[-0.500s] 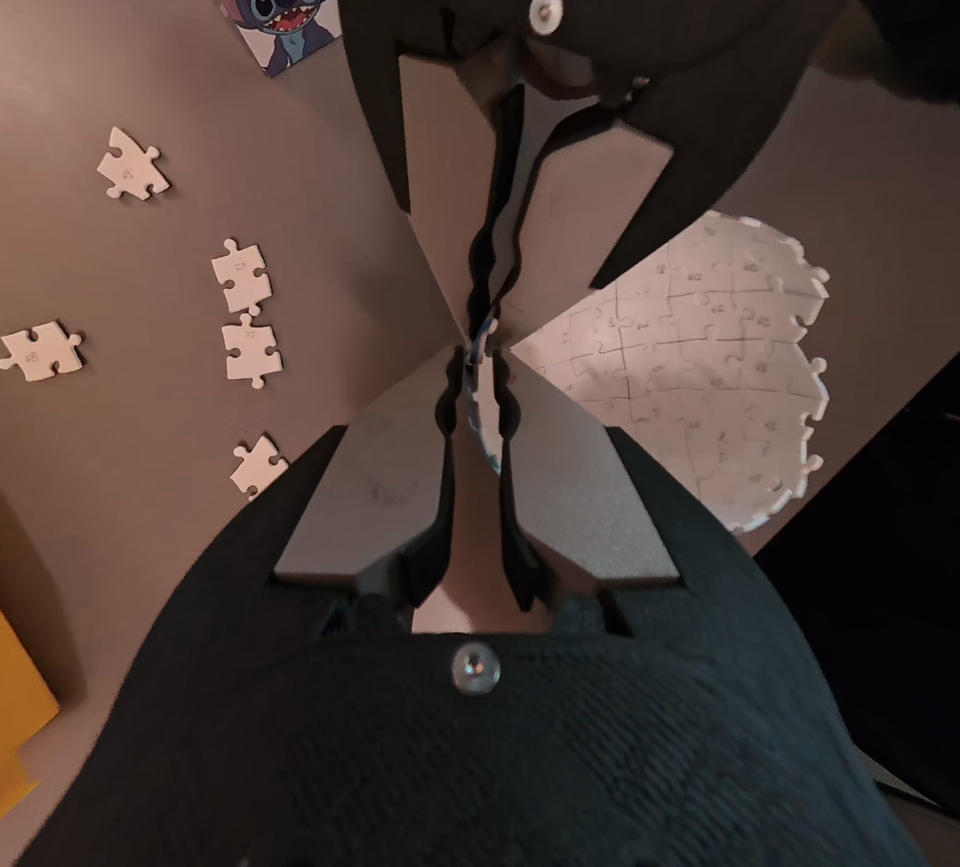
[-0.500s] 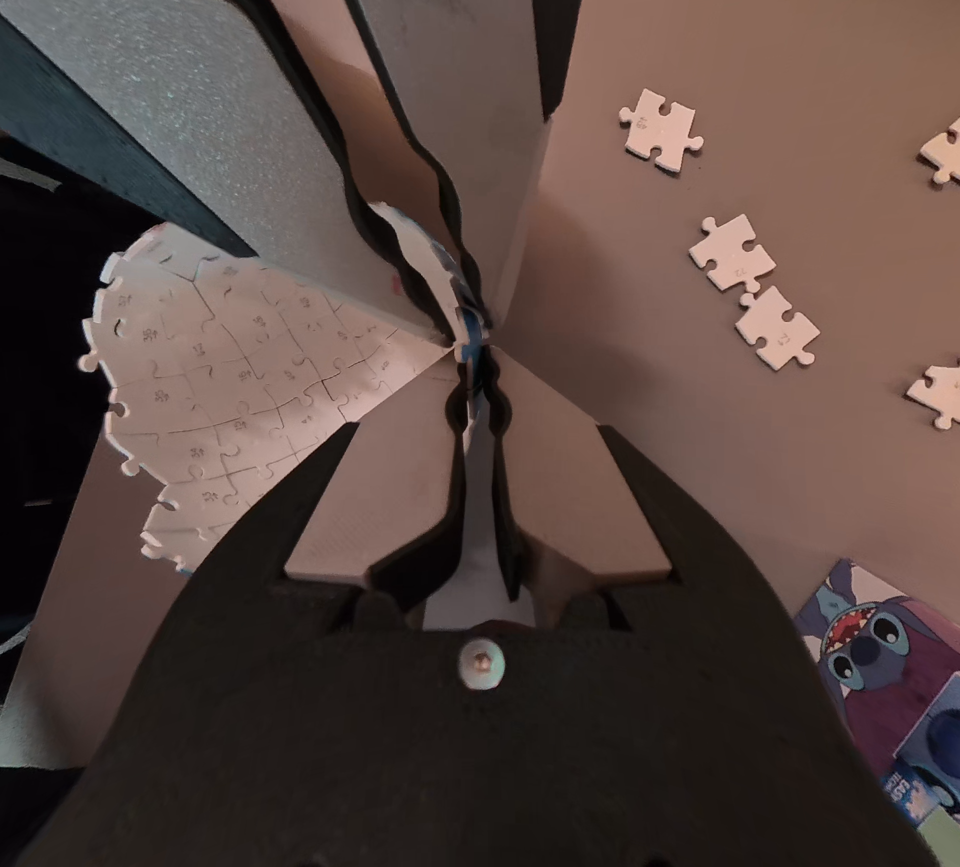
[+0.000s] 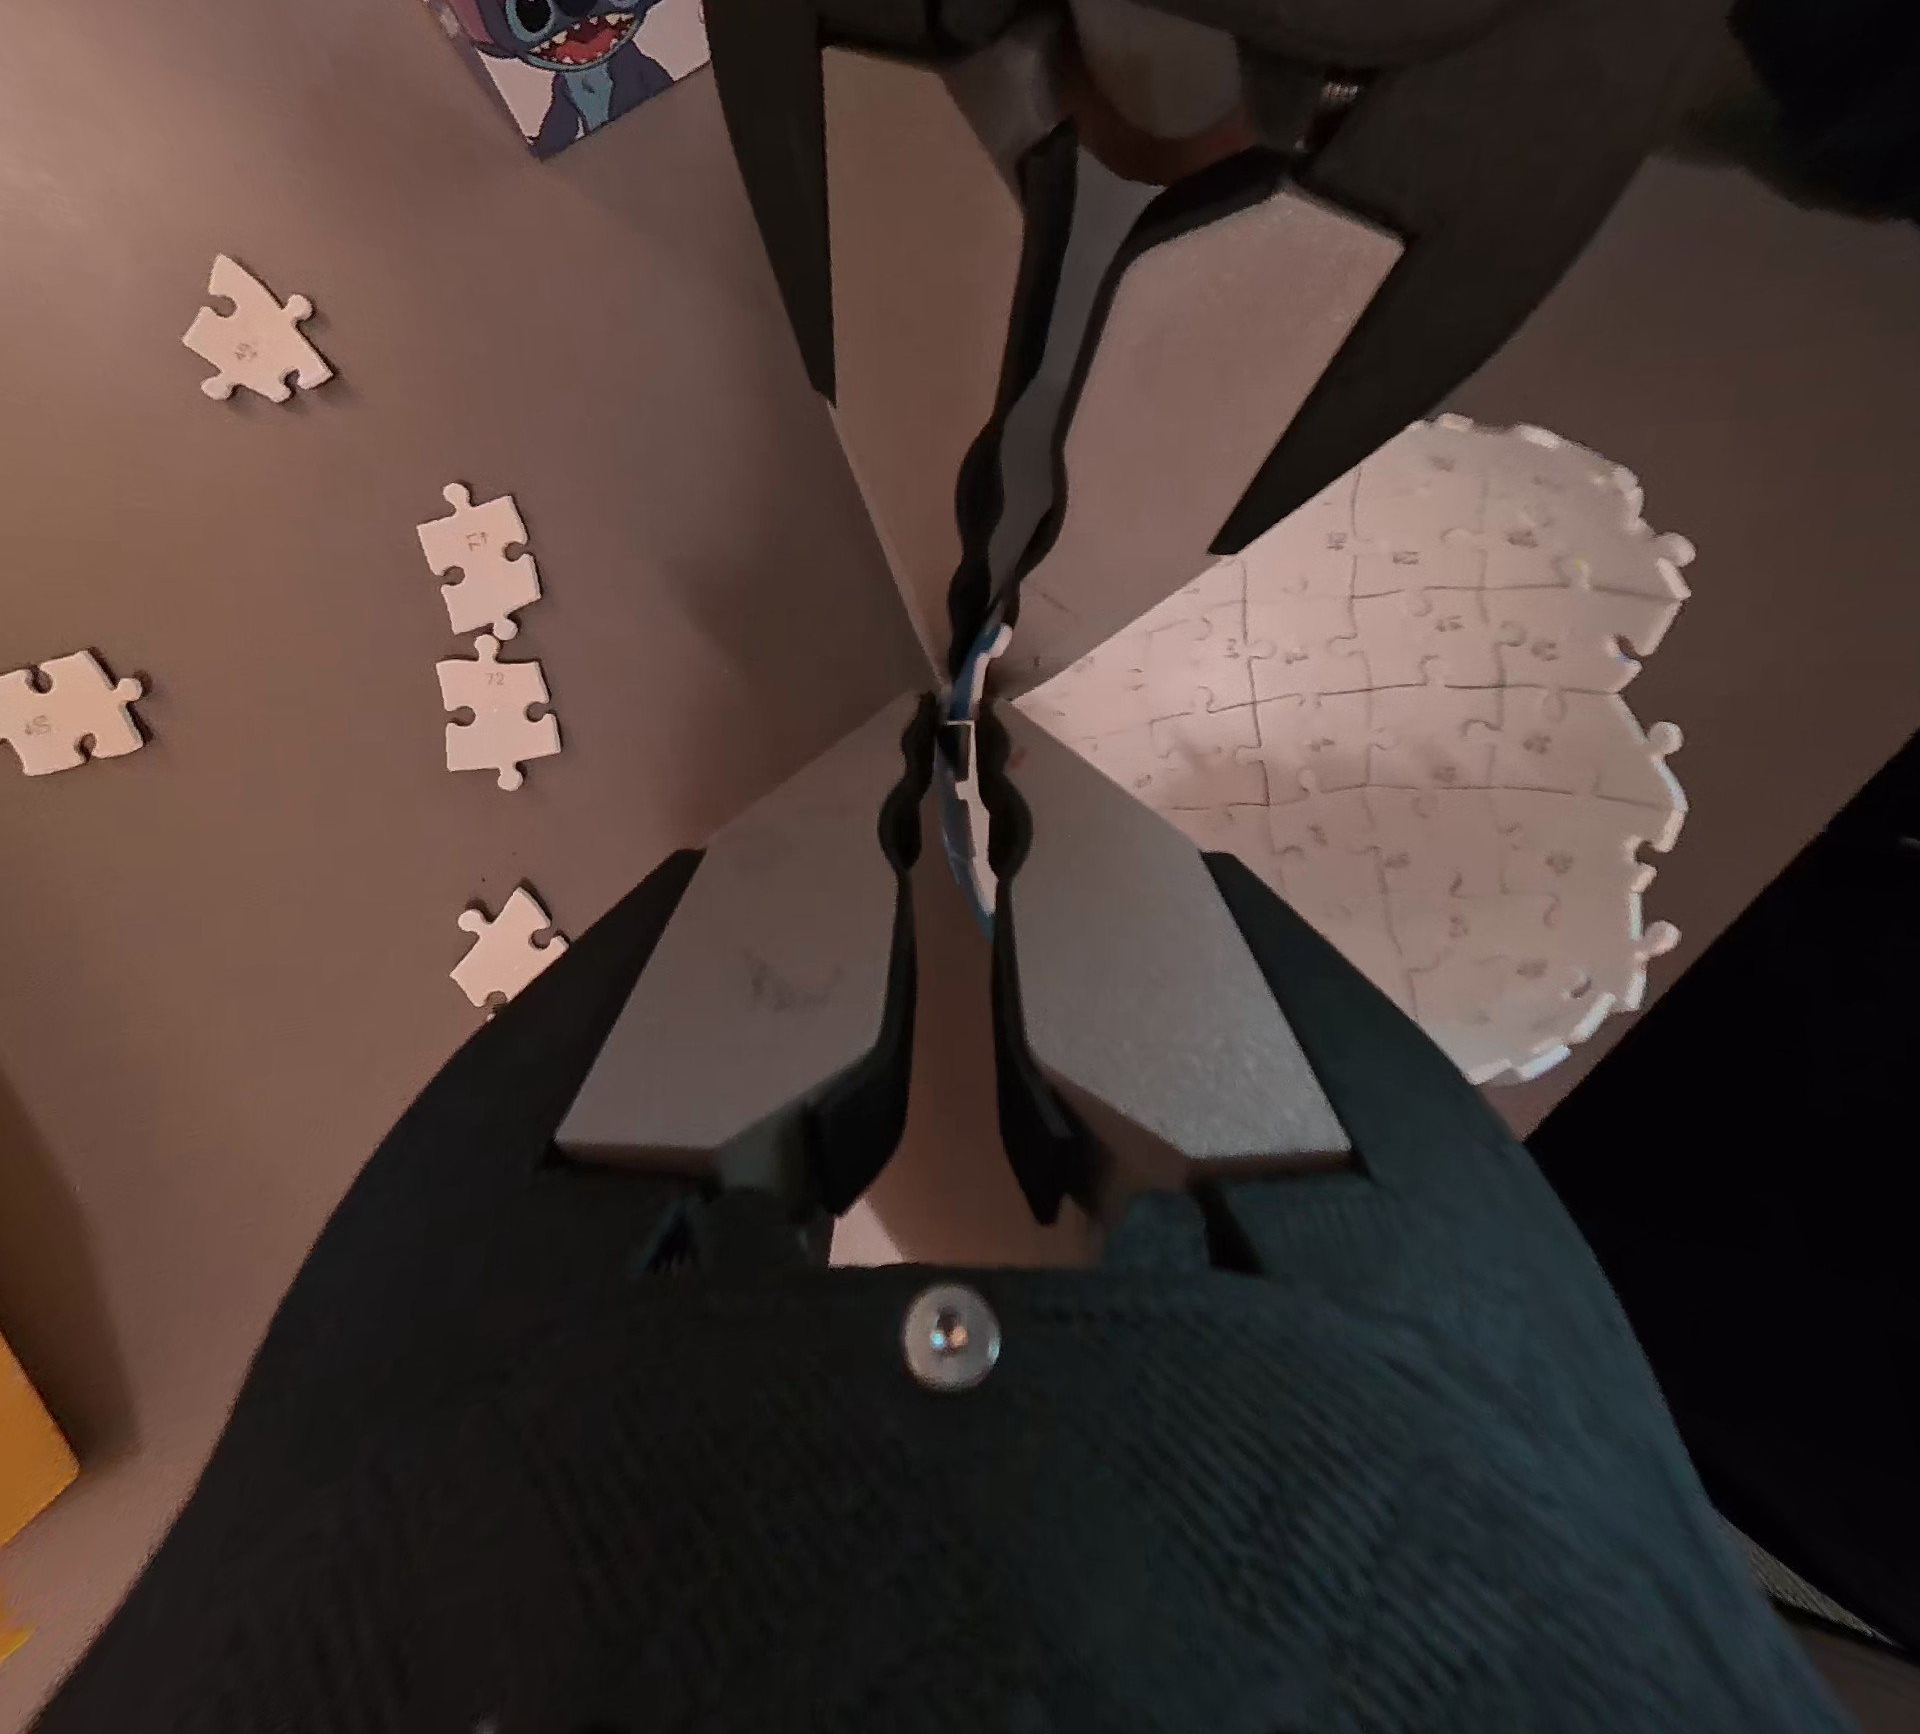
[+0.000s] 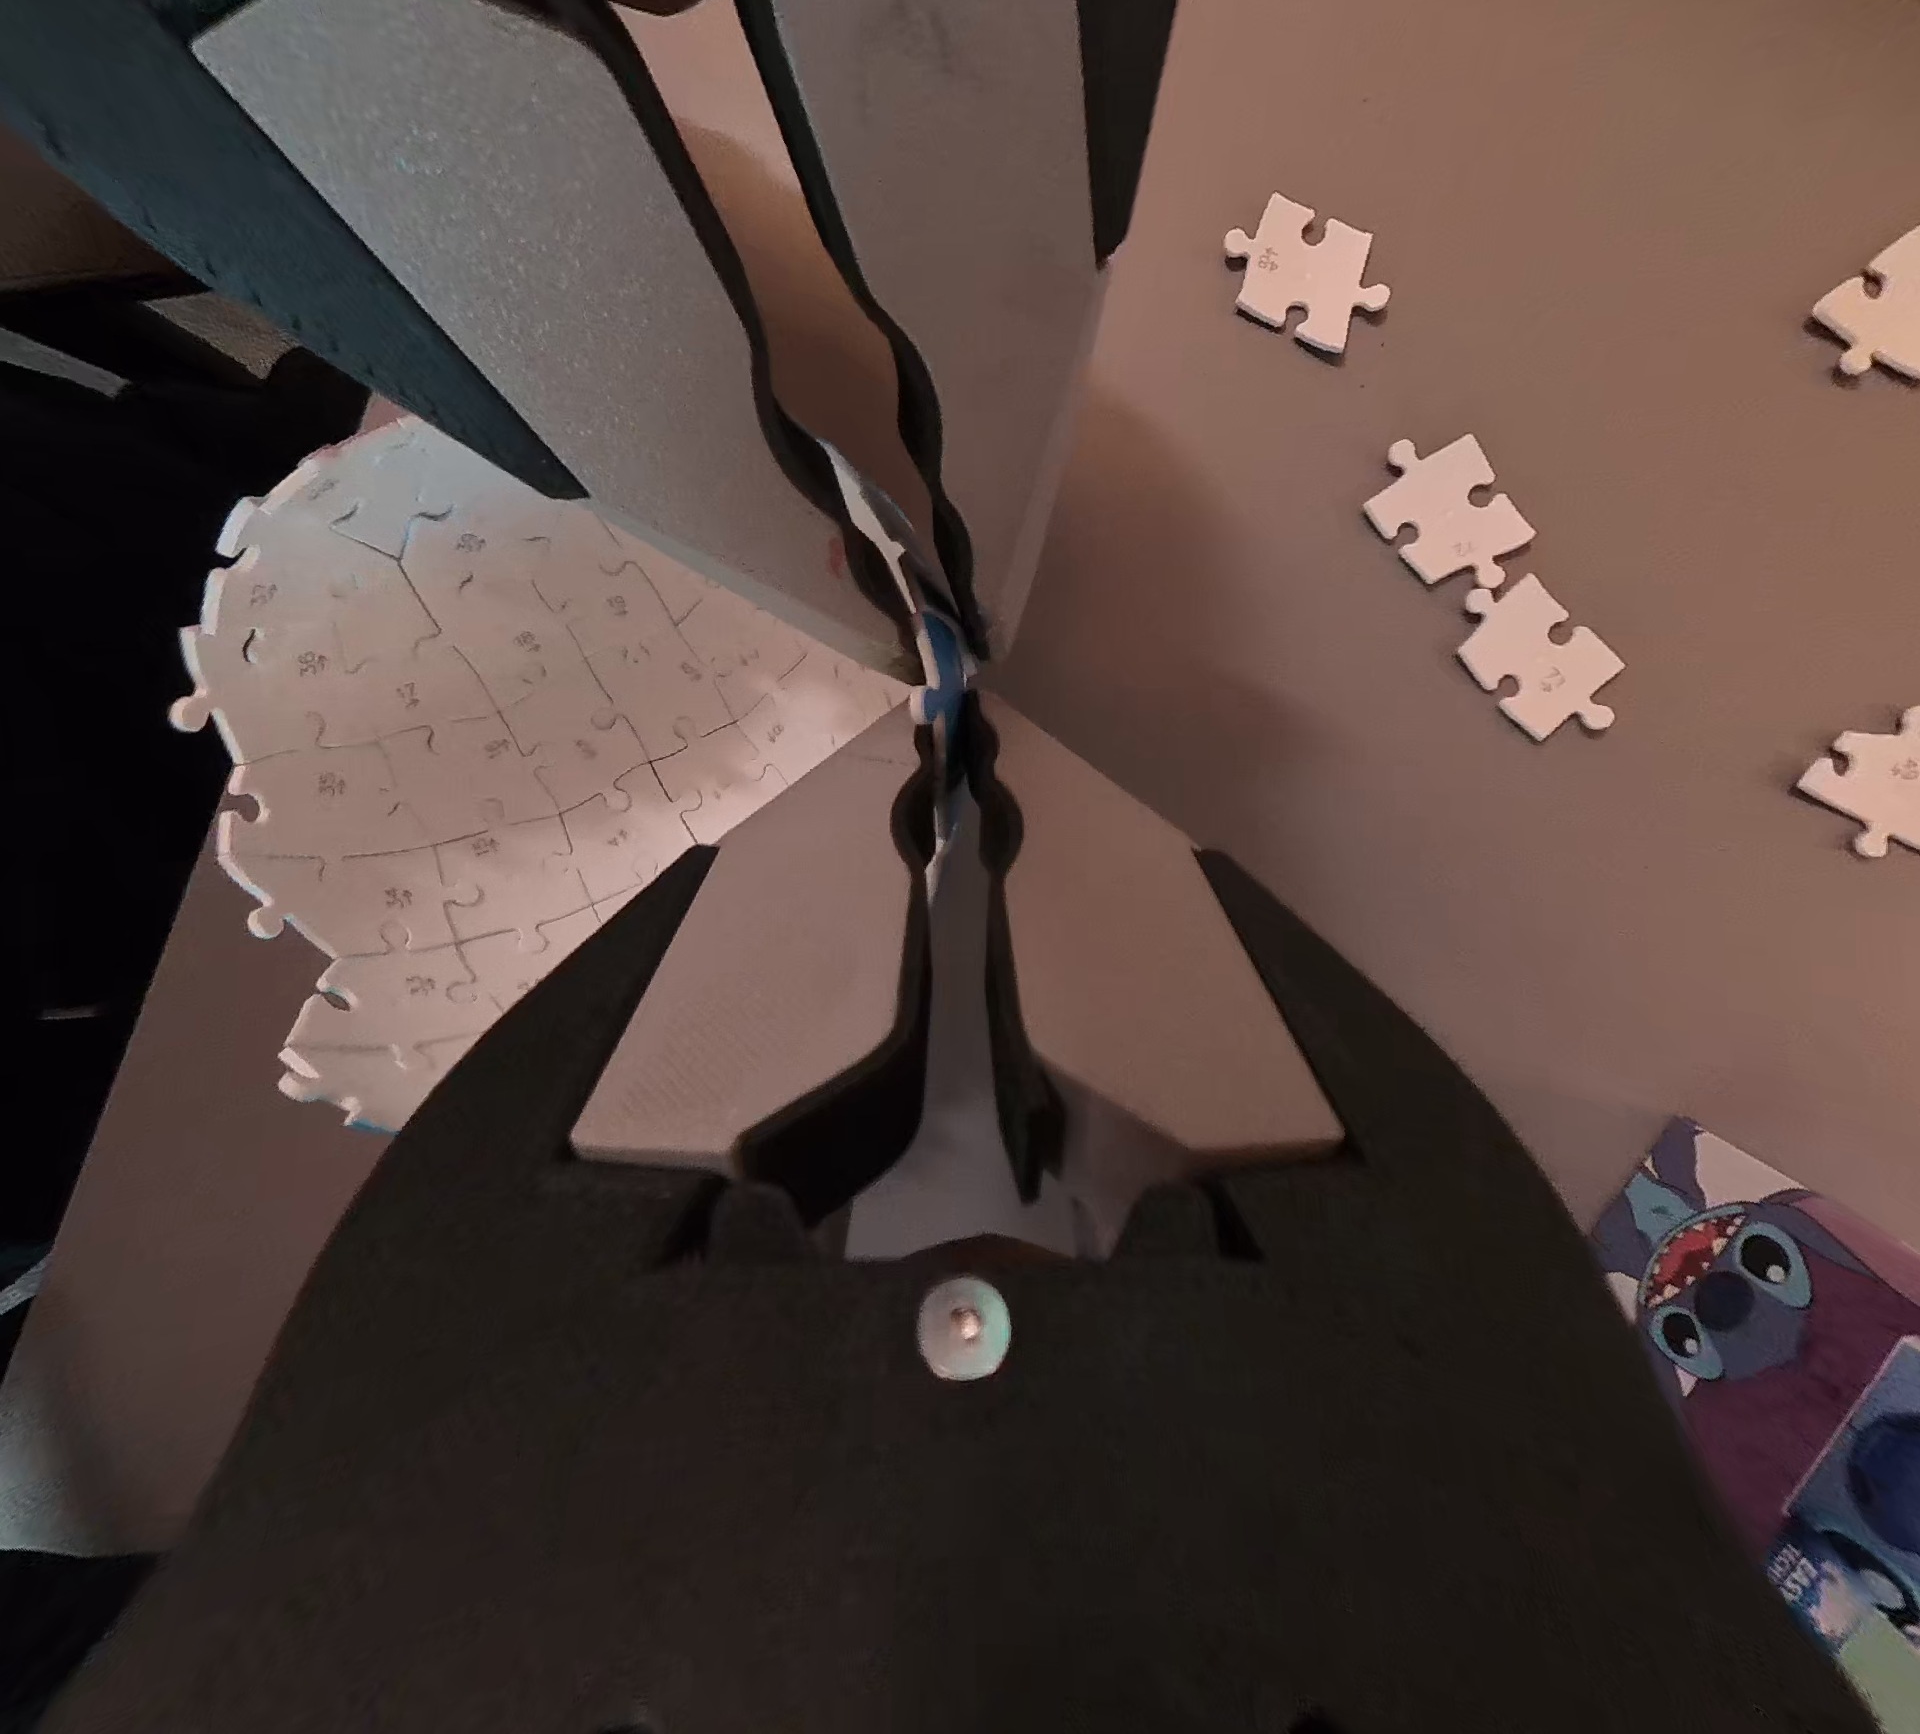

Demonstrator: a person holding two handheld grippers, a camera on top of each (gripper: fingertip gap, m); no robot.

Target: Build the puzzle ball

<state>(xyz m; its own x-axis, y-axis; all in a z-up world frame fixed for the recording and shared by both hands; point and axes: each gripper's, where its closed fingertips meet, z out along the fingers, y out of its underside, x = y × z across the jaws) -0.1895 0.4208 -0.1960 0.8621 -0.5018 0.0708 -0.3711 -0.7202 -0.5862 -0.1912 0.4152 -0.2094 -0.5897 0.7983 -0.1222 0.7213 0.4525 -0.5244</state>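
Observation:
The partly built puzzle ball [image 3: 1403, 749] is a white curved shell of joined pieces with a blue outer edge, also in the right wrist view [image 4: 468, 749]. My left gripper [image 3: 956, 734] is shut on the shell's rim; it enters the right wrist view from the top [image 4: 940, 624]. My right gripper [image 4: 951, 734] is shut on a blue-edged puzzle piece [image 4: 940, 692] right at that rim, tip to tip with the left one; it enters the left wrist view from the top [image 3: 977, 635]. The joint between piece and rim is hidden by the fingers.
Several loose white pieces lie face down on the grey table [image 3: 312, 853], such as one [image 3: 255, 344] and a touching pair [image 3: 488, 635], seen again in the right wrist view [image 4: 1496, 583]. A cartoon-printed box [image 3: 582, 22] [image 4: 1766, 1321] stands nearby. A yellow object [image 3: 21, 1445] is at the left edge. My left and right fingertips are right by each other.
Almost nothing. Both grippers stay pinched at the same spot on the rim; the right gripper has shifted slightly in the left wrist view.

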